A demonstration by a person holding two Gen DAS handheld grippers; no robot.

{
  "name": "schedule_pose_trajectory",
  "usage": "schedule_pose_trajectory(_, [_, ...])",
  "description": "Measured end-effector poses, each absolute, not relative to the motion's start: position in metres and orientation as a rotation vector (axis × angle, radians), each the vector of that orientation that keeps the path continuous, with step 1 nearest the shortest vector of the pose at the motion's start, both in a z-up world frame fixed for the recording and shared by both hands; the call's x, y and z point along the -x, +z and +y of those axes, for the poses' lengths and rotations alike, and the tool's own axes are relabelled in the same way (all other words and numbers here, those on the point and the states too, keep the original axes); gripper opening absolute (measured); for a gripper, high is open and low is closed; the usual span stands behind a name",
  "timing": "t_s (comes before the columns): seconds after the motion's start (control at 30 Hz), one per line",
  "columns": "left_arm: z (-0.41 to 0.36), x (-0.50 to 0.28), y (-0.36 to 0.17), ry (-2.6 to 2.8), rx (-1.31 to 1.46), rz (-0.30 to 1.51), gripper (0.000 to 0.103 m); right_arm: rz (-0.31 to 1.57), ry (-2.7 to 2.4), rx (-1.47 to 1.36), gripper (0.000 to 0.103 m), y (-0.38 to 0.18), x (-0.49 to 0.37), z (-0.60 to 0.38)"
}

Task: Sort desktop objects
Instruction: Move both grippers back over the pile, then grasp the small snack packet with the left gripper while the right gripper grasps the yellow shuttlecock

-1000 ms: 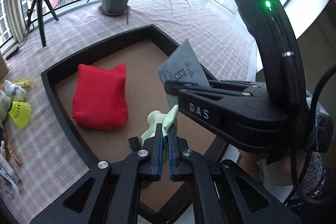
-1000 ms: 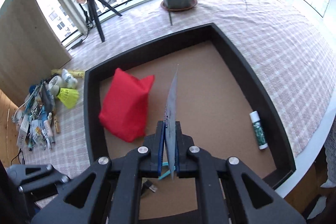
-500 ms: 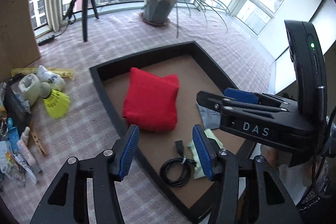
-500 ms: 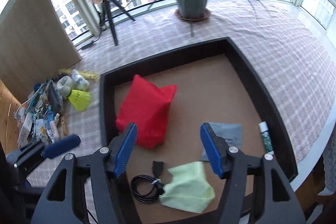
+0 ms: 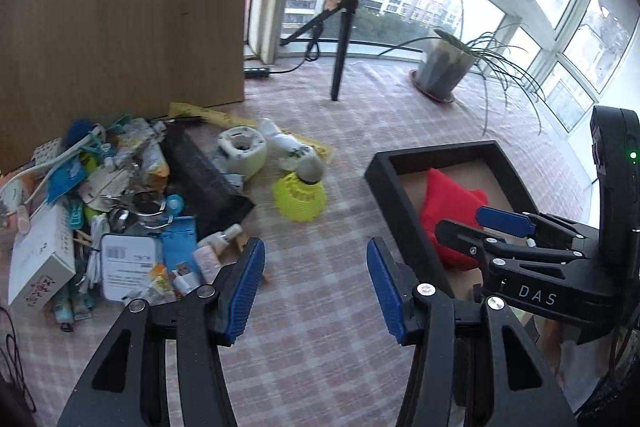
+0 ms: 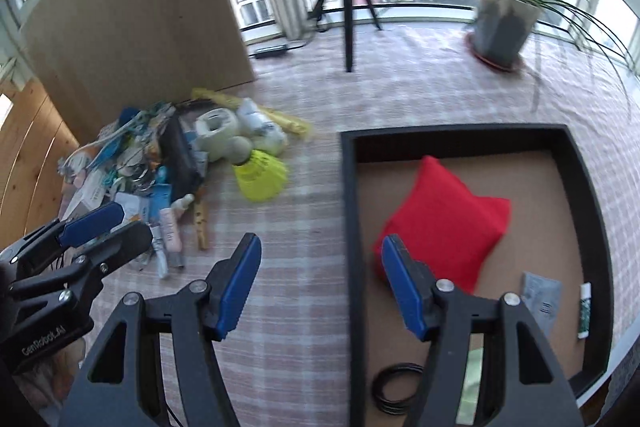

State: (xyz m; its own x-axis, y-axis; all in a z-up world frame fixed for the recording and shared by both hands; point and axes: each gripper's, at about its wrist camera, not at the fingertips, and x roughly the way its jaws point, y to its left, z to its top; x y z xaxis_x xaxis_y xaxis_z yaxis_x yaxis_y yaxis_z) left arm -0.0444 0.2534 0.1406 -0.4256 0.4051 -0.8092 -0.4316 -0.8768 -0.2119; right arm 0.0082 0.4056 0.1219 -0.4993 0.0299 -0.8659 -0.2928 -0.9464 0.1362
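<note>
1. The black tray [image 6: 588, 195] sits right on the checked counter [image 6: 304, 307], holding a red pouch [image 6: 444, 223], grey packet [image 6: 541, 293], coiled black cable [image 6: 394, 389], green cloth [image 6: 472, 383] and a small tube [image 6: 585, 311].
2. The clutter pile [image 5: 120, 211] lies far left, a yellow shuttlecock [image 5: 301, 195] at its edge.
3. The left hand-held gripper [image 5: 316, 291] and right hand-held gripper [image 6: 320, 291] both gape empty, near of the shuttlecock, the right straddling the tray's left wall.

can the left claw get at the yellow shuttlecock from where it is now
Probably yes. The left claw is open and empty, pointed down over bare tablecloth, and the yellow shuttlecock lies just ahead at the near edge of the clutter pile, with nothing between. The black tray sits off to the side.
</note>
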Motion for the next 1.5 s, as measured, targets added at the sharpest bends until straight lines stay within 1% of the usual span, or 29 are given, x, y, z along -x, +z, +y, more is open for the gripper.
schedule_pose_trajectory(0.07, [0.236,0.051,0.135,2.338,1.319,0.017,0.052,0.357,2.556,1.476,0.063,0.120,0.002,0.390])
schedule_pose_trajectory(0.13, [0.218,0.056,0.131,2.378,1.339,-0.005,0.052,0.316,2.571,1.491,0.072,0.118,0.010,0.377])
schedule_pose_trajectory(0.17, [0.207,0.059,0.130,2.398,1.348,-0.027,0.052,0.300,2.584,1.492,0.072,0.118,0.013,0.371])
schedule_pose_trajectory(0.33, [0.160,0.066,0.123,2.464,1.393,-0.118,0.052,0.221,2.620,1.499,0.072,0.113,0.028,0.355])
schedule_pose_trajectory(0.63, [0.100,0.068,0.100,2.517,1.484,-0.220,0.052,0.205,2.616,1.554,0.072,0.100,0.051,0.356])
schedule_pose_trajectory(0.73, [0.095,0.065,0.084,2.473,1.533,-0.232,0.052,0.195,2.610,1.569,0.072,0.095,0.060,0.359])
schedule_pose_trajectory(0.93, [0.115,0.067,0.056,2.400,1.576,-0.207,0.052,0.169,2.602,1.635,0.072,0.077,0.080,0.354])
schedule_pose_trajectory(1.03, [0.122,0.072,0.044,2.381,1.599,-0.210,0.050,0.148,2.593,1.645,0.072,0.070,0.088,0.349])
schedule_pose_trajectory(1.17, [0.128,0.079,0.034,2.357,1.618,-0.231,0.042,0.137,2.592,1.644,0.072,0.063,0.100,0.347])
schedule_pose_trajectory(1.23, [0.131,0.081,0.032,2.344,1.615,-0.250,0.038,0.139,2.588,1.645,0.072,0.059,0.104,0.348])
schedule_pose_trajectory(1.3, [0.134,0.083,0.032,2.340,1.611,-0.255,0.030,0.143,2.591,1.649,0.072,0.055,0.110,0.349])
schedule_pose_trajectory(1.33, [0.135,0.084,0.031,2.335,1.613,-0.264,0.028,0.143,2.591,1.652,0.072,0.053,0.112,0.350])
schedule_pose_trajectory(1.37, [0.136,0.085,0.031,2.329,1.614,-0.273,0.024,0.140,2.588,1.656,0.072,0.050,0.115,0.350])
schedule_pose_trajectory(1.5, [0.138,0.086,0.031,2.312,1.612,-0.292,0.023,0.135,2.581,1.655,0.072,0.041,0.121,0.352])
